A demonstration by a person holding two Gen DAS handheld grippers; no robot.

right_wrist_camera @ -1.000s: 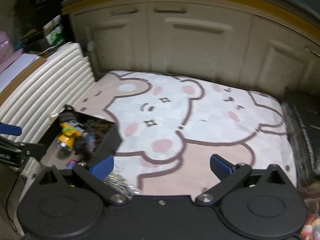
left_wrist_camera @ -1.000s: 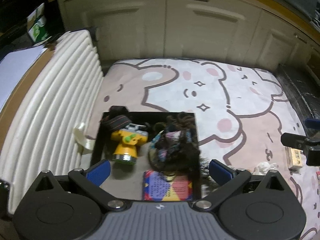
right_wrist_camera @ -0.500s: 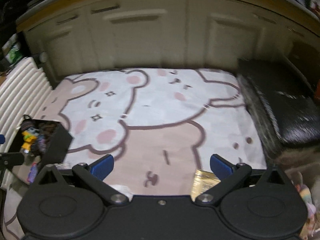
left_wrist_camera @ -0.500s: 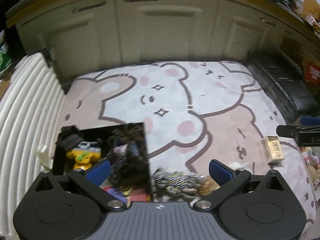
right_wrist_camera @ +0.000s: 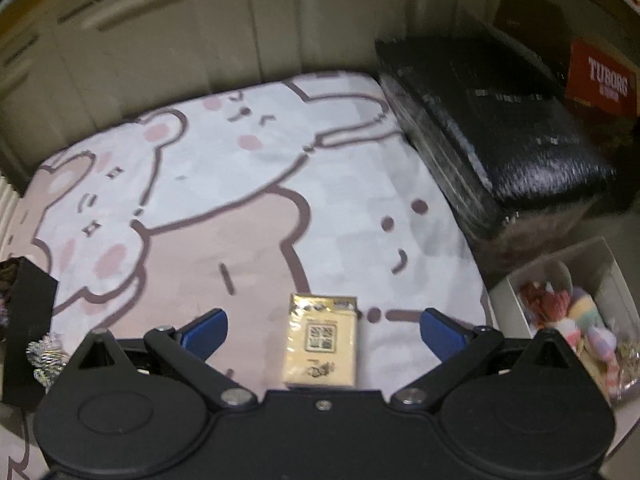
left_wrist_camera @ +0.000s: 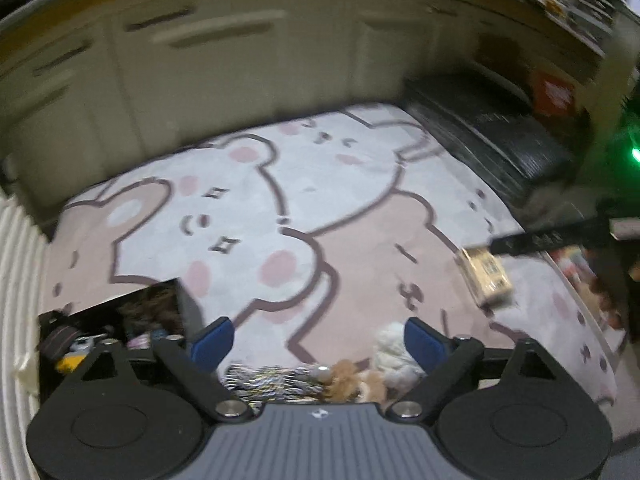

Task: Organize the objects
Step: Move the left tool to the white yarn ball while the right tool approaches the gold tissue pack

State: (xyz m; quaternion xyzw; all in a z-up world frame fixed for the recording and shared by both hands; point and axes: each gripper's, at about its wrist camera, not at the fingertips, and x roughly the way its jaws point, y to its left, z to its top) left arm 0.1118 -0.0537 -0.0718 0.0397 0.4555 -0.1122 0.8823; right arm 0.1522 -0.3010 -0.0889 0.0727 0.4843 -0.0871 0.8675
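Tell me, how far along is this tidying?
Partly done: the black box already holds several things. Both grippers are open; the right gripper lines up on the yellow pack. The striped bundle and fluffy toys still lie on the rug.

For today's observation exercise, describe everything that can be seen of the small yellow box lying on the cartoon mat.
The yellow box is a small flat rectangular pack, seemingly glossy card or film-wrapped. Its pale yellow face carries a square QR-like code, a small dark drawing below it and a darker gold band at its far end. It lies flat on the bear mat, apart from other items, between the open fingers of the right gripper, which do not touch it. The left wrist view shows it too.
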